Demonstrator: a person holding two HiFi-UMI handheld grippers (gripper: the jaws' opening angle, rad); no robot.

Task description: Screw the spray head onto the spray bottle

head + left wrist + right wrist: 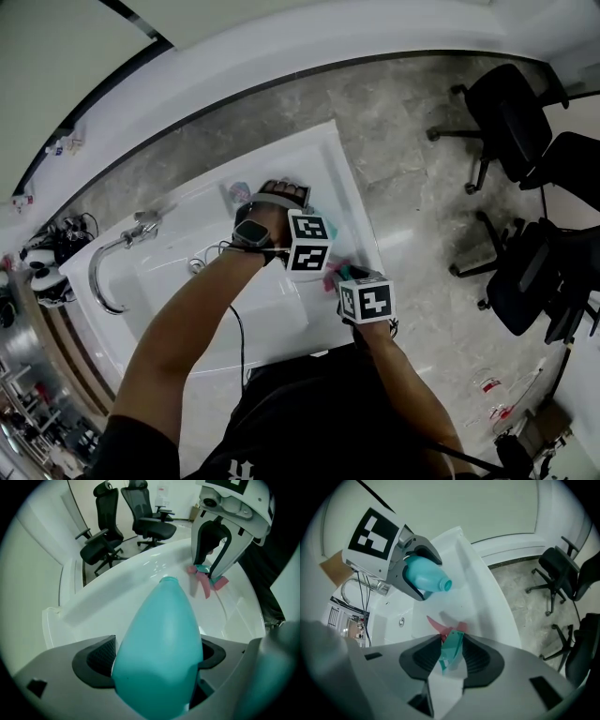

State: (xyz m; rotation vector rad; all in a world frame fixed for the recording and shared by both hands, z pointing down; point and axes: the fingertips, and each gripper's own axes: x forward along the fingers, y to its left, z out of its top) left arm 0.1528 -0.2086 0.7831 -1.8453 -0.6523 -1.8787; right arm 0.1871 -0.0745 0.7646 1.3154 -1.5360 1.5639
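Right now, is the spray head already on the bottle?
No: the left gripper view shows the spray bottle with a bare neck, the spray head apart in the right gripper.

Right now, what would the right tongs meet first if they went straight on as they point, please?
Probably the white sink, spray head first; the bottle lies left of that line; depth is unclear.

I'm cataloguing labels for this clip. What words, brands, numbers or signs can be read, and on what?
No text reads anywhere.
The spray bottle and the spray head: plain, no label showing.
The marker cubes: black-and-white squares only, no letters.
The sheet on the far wall: too blurred to read.
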